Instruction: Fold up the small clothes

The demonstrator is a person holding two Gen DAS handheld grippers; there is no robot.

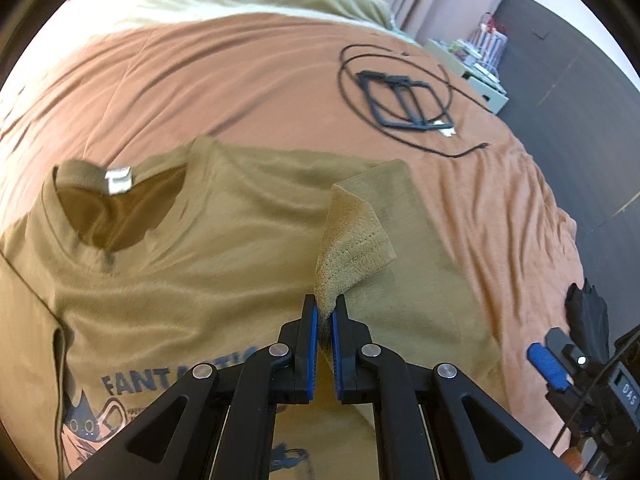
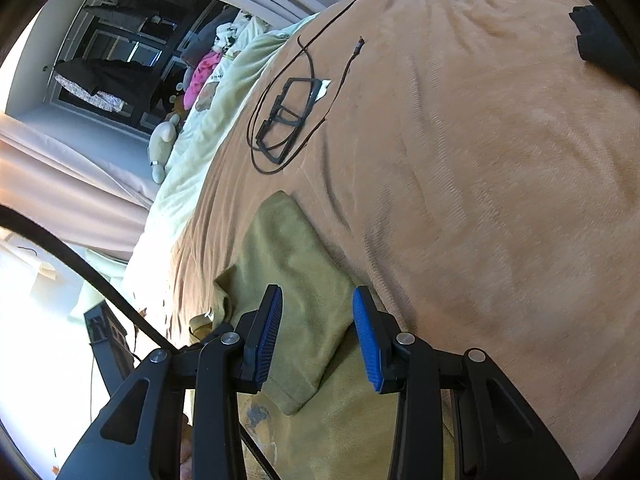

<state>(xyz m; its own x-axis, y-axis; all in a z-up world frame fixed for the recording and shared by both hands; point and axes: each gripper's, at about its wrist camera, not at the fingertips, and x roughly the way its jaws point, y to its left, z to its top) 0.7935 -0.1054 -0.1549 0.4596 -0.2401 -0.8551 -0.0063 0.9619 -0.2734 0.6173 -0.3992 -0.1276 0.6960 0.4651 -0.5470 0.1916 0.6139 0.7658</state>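
On an orange blanket (image 1: 280, 80), the shirt (image 1: 200, 260) sleeve (image 1: 352, 236) was pinched by the left gripper (image 1: 325, 316) for folding inward, while the right gripper (image 2: 316, 300) was held spread above.

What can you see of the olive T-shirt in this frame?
The olive T-shirt is soft knit, lying front up on the orange bedspread. It has a ribbed round collar with a white neck label and a blue print reading FANT, partly hidden. One sleeve's stitched hem is lifted, pinched in the left tongs. The right tongs stand open above the sleeve.
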